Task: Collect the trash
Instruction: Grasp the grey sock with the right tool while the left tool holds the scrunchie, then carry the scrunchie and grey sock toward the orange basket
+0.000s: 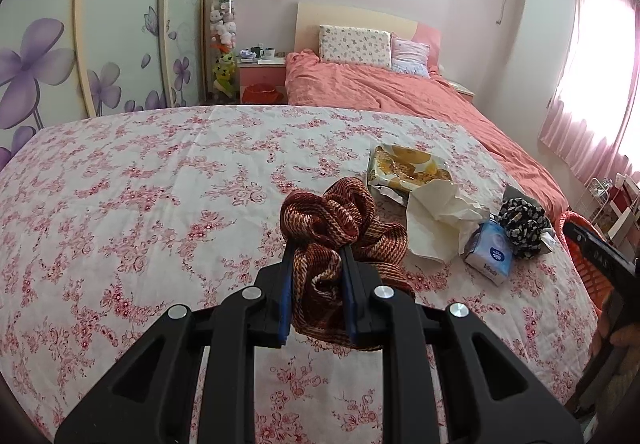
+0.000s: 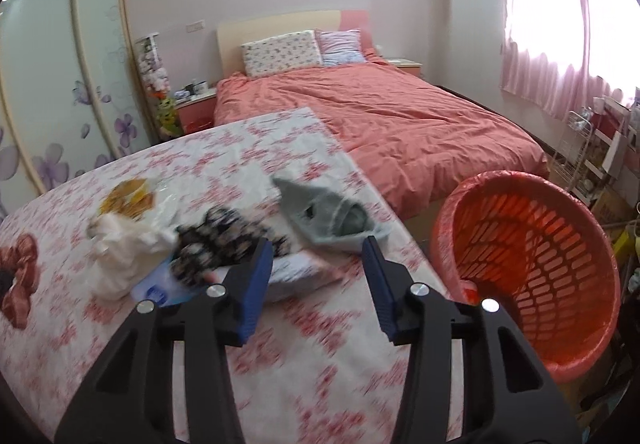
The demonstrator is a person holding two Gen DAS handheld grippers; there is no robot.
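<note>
Your left gripper (image 1: 316, 256) is clamping a brown scrunchie (image 1: 340, 228): its 2 blue pads (image 1: 285, 296) are pressing in on the lower folds of the fabric, narrowly parted with cloth bunched between them. The rest of the scrunchie is spilling forward past the tips onto the floral cloth (image 1: 140, 184).

Your right gripper (image 2: 318, 256) is standing wide apart and holding nothing. Its fingertips are hovering over the cloth (image 2: 280, 344), and this view is blurred, so you cannot tell whether the left pad (image 2: 256, 284) is touching the black patterned scrunchie (image 2: 224, 240) just ahead of it.

The trash is lying right of the brown scrunchie in the left view. A crumpled white tissue (image 1: 436, 220) is sitting just beside the scrunchie. A yellow wrapper (image 1: 408, 168) is lying behind the tissue, touching it. A small blue tissue pack (image 1: 490, 248) is resting against the tissue's right side, and the black scrunchie (image 1: 522, 224) is sitting beside the pack, further right.

In the right view, a grey wrapper (image 2: 332, 216) is lying beyond the black scrunchie, near the cloth's right edge. The orange basket (image 2: 532, 244), lined with a pink bag, is standing off that edge, well right of the brown scrunchie (image 2: 18, 280), with its mouth tilted toward you.
</note>
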